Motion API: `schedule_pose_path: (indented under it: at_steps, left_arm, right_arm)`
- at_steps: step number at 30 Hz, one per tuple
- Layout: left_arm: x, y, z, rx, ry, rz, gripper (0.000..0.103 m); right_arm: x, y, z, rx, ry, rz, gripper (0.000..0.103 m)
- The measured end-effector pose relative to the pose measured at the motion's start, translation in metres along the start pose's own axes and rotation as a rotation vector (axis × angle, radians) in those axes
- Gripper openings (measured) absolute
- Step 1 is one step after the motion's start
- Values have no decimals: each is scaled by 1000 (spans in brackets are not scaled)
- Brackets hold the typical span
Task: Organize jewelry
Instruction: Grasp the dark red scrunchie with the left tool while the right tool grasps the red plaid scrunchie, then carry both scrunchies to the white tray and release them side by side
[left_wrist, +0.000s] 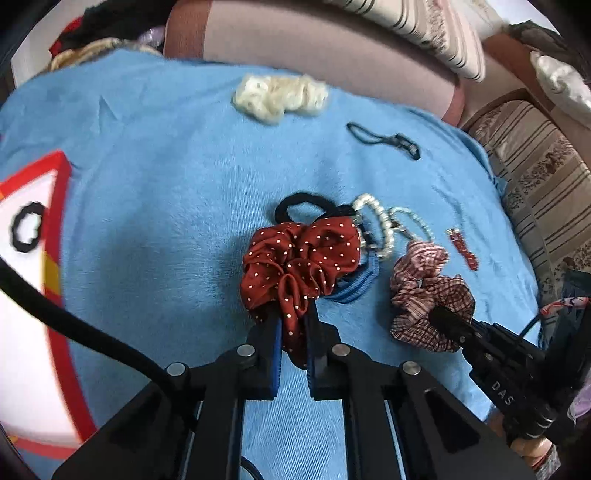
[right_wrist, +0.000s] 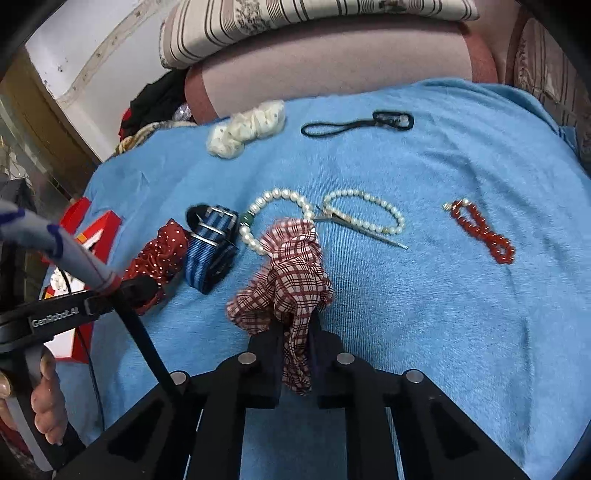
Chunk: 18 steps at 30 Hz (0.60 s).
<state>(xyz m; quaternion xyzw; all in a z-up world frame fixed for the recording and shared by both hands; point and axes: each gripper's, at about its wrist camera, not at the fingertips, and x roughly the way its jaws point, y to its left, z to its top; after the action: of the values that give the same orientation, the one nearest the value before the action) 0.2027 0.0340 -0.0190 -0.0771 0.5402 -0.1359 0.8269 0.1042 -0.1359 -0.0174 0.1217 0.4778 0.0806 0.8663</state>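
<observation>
My left gripper (left_wrist: 293, 325) is shut on a red polka-dot scrunchie (left_wrist: 301, 258), seen also in the right wrist view (right_wrist: 159, 254). My right gripper (right_wrist: 295, 328) is shut on a red-and-white plaid scrunchie (right_wrist: 291, 266), which also shows in the left wrist view (left_wrist: 428, 291). Both scrunchies rest over a blue towel (right_wrist: 424, 314). A blue striped watch strap (right_wrist: 208, 243), two pearl bracelets (right_wrist: 365, 210), a red bead bracelet (right_wrist: 480, 230), a cream scrunchie (right_wrist: 245, 127) and a black hair tie (right_wrist: 354, 123) lie on the towel.
A red-rimmed white box (left_wrist: 33, 295) holding a black hair tie (left_wrist: 26, 227) sits at the towel's left edge. A pink cushion (right_wrist: 332, 62) and striped pillows lie behind the towel. A striped sofa cover (left_wrist: 535, 177) is to the right.
</observation>
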Motion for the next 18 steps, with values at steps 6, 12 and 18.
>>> schedule_pose_path:
  at_steps: [6, 12, 18]
  left_arm:
    - [-69, 12, -15, -29, -104, 18, 9]
    - [-123, 58, -38, -85, -180, 152, 10]
    - [-162, 137, -67, -188, -210, 332, 10]
  right_arm:
    - [-42, 23, 0, -63, -61, 11, 10]
    - [-63, 73, 2, -165, -85, 64, 10]
    - [-56, 146, 1, -287, -60, 141, 10]
